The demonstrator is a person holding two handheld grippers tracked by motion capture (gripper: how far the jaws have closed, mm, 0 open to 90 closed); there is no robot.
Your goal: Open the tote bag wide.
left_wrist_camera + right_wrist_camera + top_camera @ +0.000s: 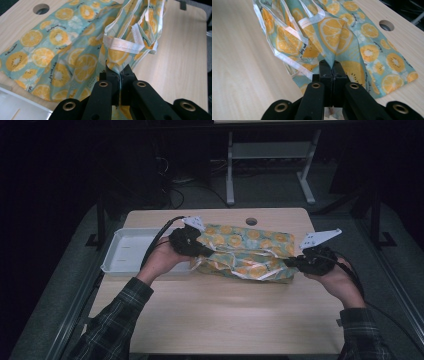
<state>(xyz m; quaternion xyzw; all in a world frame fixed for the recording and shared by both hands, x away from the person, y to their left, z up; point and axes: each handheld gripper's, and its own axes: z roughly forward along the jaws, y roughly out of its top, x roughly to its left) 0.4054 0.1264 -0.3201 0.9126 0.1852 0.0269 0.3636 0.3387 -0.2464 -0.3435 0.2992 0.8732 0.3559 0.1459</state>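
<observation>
A light-blue cloth (245, 251) printed with orange slices and edged in white trim is stretched between my two grippers above the wooden table (220, 315). My left gripper (204, 251) is shut on the cloth's left end; in the left gripper view its jaws (120, 72) pinch a fold of the fabric (57, 50), with trimmed edges bunched above. At the cloth's right end my right gripper (289, 262) is shut too; in the right gripper view the jaws (332, 68) clamp a gathered corner of the cloth (372, 52). The far part of the cloth still rests on the table.
A white tray (125, 251) sits at the table's left edge, just behind my left hand. A round hole (251, 221) is in the tabletop near the far edge. White desk legs (270, 165) stand on the floor beyond the table.
</observation>
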